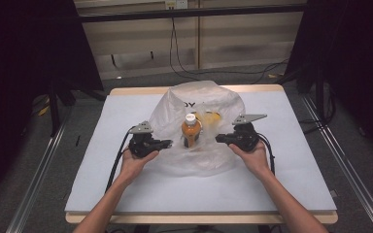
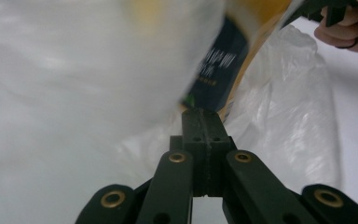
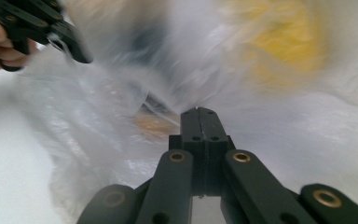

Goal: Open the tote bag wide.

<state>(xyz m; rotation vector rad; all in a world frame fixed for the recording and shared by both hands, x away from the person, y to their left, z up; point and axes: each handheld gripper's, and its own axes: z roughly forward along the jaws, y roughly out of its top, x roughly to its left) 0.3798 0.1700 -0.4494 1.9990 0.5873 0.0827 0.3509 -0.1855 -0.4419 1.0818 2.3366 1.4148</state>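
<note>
A translucent white plastic bag (image 1: 201, 99) lies on the white table mat (image 1: 141, 187). In its mouth stands an orange bottle (image 1: 191, 131) with a white cap, and something yellow (image 1: 212, 116) lies behind it. My left gripper (image 1: 167, 143) is at the bag's left edge and my right gripper (image 1: 219, 139) at its right edge, their tips pointing at each other. In the left gripper view the jaws (image 2: 201, 113) are pressed together with the bag's film at their tip, below a dark blue label (image 2: 214, 70). The right gripper (image 3: 199, 111) looks the same, pinching the film.
The mat covers a wooden table (image 1: 126, 91) with bare mat around the bag. Cables (image 1: 184, 68) lie on the floor behind it, and metal rails (image 1: 39, 170) run along both sides. Dark curtains flank the scene.
</note>
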